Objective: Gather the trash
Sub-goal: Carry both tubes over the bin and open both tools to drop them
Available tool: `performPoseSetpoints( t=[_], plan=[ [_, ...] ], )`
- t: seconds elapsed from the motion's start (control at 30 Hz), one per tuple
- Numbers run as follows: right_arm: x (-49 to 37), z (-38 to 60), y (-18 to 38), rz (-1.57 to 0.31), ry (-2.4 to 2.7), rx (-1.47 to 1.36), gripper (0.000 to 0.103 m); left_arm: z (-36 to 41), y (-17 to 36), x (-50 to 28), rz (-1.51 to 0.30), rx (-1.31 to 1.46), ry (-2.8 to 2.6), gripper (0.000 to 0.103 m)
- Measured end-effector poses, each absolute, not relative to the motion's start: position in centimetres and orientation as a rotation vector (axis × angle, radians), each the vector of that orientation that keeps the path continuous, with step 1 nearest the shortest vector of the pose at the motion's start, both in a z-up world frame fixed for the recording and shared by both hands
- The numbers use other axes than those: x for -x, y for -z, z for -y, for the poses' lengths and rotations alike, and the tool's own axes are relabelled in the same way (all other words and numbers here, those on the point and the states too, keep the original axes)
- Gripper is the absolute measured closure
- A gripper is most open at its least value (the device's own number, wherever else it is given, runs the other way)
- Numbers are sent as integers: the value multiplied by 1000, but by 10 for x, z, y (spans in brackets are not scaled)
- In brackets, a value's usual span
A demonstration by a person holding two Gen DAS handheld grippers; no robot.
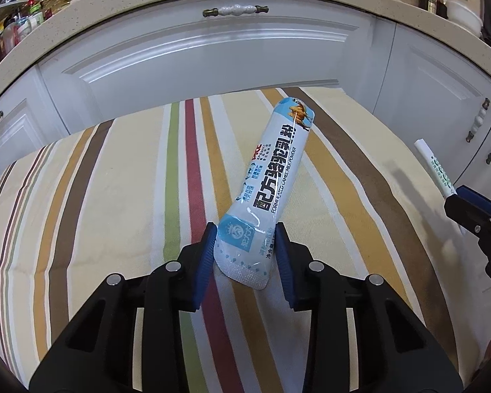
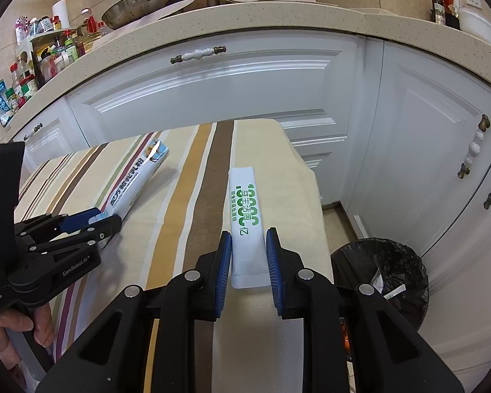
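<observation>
Left gripper (image 1: 245, 239) clamped on lower end of blue-white camel milk powder sachet (image 1: 271, 170); sachet angled up and away over striped tablecloth (image 1: 114, 180). Blue pads (image 1: 206, 255) pressed against both sides of packet. At right edge, right gripper (image 1: 458, 196) gripping white stick packet (image 1: 435, 167) with green print. White cabinet doors (image 1: 212, 52) behind.

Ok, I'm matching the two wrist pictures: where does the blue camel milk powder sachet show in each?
Left wrist: the camel milk powder sachet stands at centre, its lower end between the left gripper jaws, tip pointing up and away.
Right wrist: the sachet is at left, above the striped cloth.
Shared landmark: the white drawer handle under the countertop.
</observation>
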State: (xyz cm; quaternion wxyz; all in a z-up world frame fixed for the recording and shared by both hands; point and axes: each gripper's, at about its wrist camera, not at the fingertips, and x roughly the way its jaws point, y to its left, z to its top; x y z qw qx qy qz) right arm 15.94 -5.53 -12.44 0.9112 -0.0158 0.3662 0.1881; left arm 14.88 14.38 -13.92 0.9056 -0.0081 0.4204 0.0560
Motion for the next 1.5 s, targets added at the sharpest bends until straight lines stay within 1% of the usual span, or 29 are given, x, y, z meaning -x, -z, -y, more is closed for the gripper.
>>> performPoseSetpoints(
  t=[0.53, 0.83, 1.2, 1.5],
  plan=[
    [-128, 56, 100, -677, -382, 46, 80, -161, 94, -81, -774, 110, -186, 70],
    [-105, 81, 84, -628, -334, 24, 80, -148, 72, -54, -722, 119, -198, 70],
    [-78, 146, 68, -563, -211, -28, 80, -70, 53, -53, -665, 70, -51, 70],
    [-68, 202, 74, -543, -87, -64, 80, 11, 57, -62, -666, 27, 71, 70]
  ],
)
